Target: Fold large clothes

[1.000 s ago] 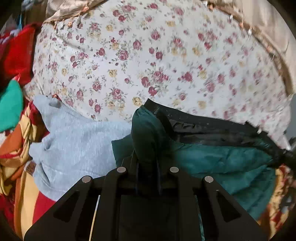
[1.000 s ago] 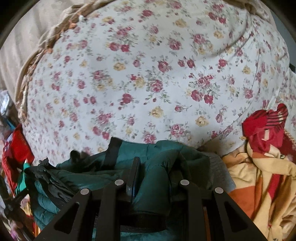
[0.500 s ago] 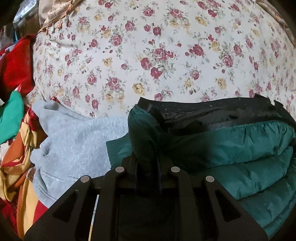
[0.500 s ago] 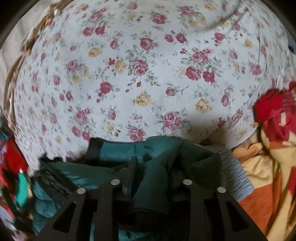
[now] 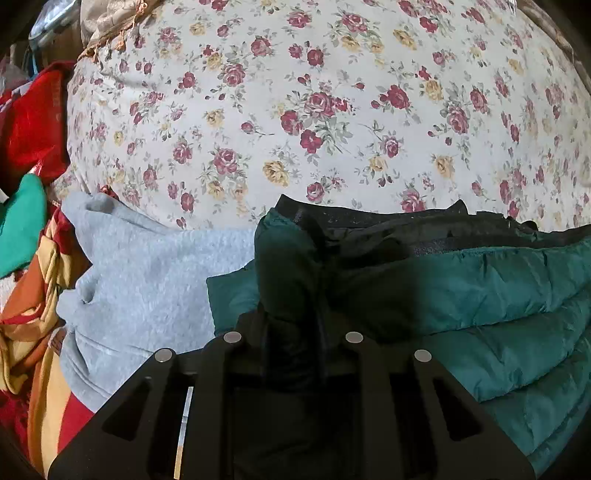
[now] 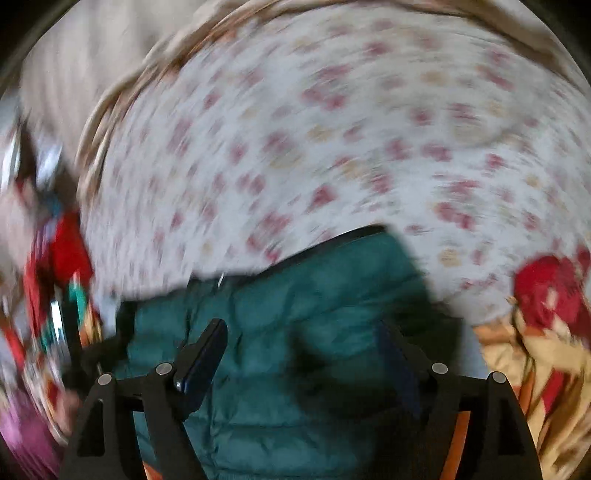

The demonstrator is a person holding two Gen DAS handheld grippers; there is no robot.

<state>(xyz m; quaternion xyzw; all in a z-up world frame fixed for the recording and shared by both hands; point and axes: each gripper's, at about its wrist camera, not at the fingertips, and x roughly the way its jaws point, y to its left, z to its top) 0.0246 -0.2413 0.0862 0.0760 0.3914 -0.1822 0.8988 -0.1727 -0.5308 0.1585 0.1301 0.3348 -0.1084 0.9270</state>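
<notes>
Green puffer jacket [image 5: 498, 295], long axis L–R

1 green jacket [image 5: 498, 295], 1 grey sweater [image 5: 147, 280], 1 floral sheet [image 5: 332, 110].

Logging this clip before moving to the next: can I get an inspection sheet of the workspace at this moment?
Surface: white rose-print bedsheet, bare beyond the clothes.
Job's things: dark green quilted puffer jacket, folded in layers, black lining on top.
Clutter: light grey fleece sweatshirt; striped orange-and-red blanket; red cloth.
Grippers: left gripper shut on the jacket; right gripper open above it, jaws just opening.
Cables: nothing seen.
Surroundings: beige fringed fabric.
</notes>
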